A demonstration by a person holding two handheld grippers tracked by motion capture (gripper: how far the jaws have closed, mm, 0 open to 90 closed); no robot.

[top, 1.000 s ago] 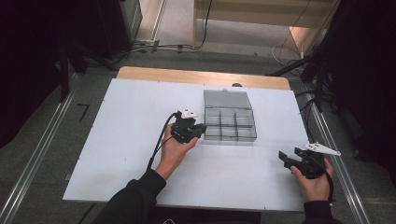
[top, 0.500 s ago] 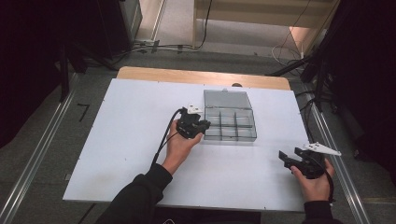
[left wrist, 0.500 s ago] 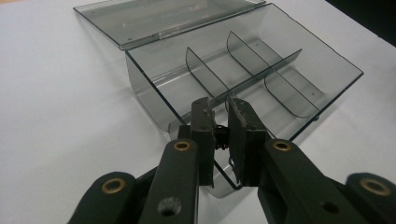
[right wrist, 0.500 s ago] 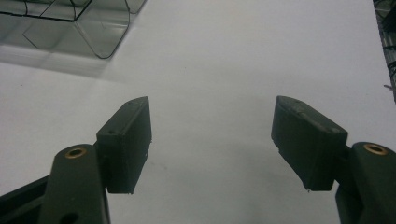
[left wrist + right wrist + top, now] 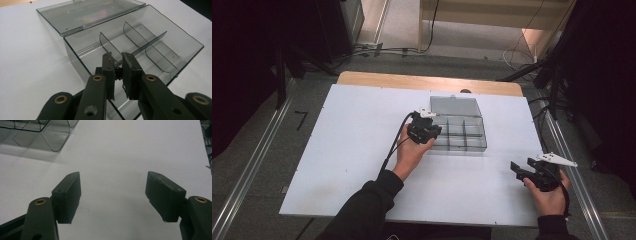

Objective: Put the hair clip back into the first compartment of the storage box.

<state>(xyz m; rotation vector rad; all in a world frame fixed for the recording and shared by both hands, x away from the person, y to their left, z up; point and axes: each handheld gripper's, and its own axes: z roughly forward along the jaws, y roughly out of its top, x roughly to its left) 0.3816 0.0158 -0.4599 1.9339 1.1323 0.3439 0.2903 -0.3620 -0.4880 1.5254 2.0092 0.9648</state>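
Smoky plastic organizer box [image 5: 140, 47] lid open; left hand-held gripper [image 5: 119, 62] closed, empty, over near compartment; right hand-held gripper [image 5: 113, 195] wide, empty.

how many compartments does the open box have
6, in two rows of three inside the box: three along the lid side and three along the near wall. The left gripper covers part of the near-left one.

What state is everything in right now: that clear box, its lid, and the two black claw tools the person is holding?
Compartment box: empty as far as visible.
Lid: open, folded back flat.
Left gripper: shut, at the box's near-left corner.
Right gripper: open, holding nothing, over bare table.
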